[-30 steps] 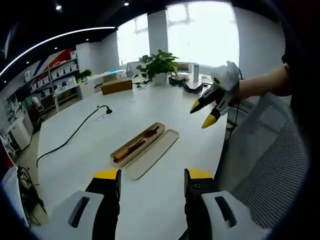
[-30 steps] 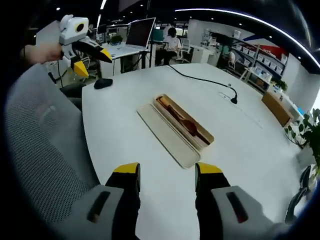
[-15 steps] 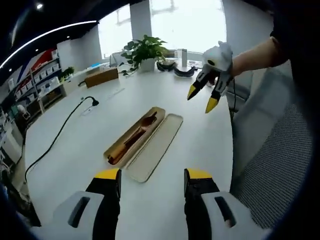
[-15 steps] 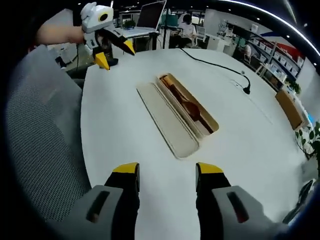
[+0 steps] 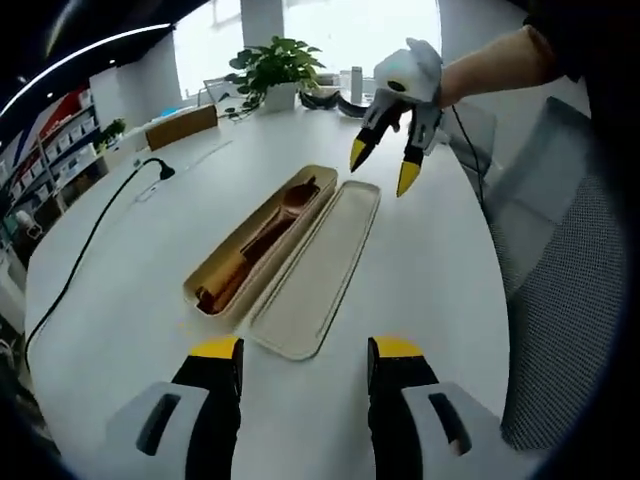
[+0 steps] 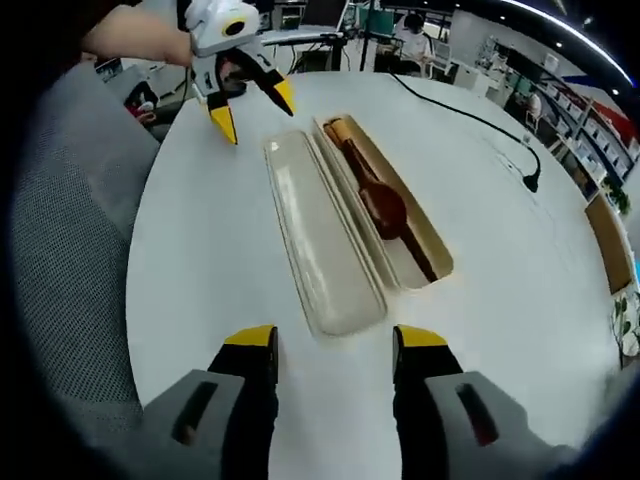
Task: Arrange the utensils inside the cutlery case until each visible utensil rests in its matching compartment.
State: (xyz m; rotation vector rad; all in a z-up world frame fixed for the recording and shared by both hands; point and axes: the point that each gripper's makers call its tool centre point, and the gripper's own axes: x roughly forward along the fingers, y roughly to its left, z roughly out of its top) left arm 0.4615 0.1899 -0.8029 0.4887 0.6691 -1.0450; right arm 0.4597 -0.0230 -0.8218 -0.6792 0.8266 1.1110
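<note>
- My left gripper [image 5: 303, 360] hovers over the near edge of the round white table [image 5: 440, 270], its yellow-tipped jaws spread apart with nothing between them.
- My right gripper [image 6: 325, 350] hangs above the same table from the opposite end, jaws likewise parted and empty.
- In the left gripper view, my right gripper [image 5: 384, 166] reaches in from the right, yellow tips parted above the table by the far end of the lid.
- In the right gripper view, my left gripper [image 6: 252, 108] comes in from the upper left, tips apart by the far end of the lid.
- The cutlery case [image 5: 262, 240] lies open between the two grippers, a long beige tray on the table.
- Its lid [image 5: 320, 276] lies flat just beside it, side to side, inner face up.
- Inside the tray lie a brown wooden spoon [image 6: 381, 202] and dark slender utensils [image 5: 238, 268] lengthwise; I cannot tell any compartments apart.
- A black cable [image 5: 80, 255] runs across the table beyond the case.
- A potted plant [image 5: 268, 68] stands at the far edge.
- A grey mesh chair [image 5: 565, 290] sits beside the table.
</note>
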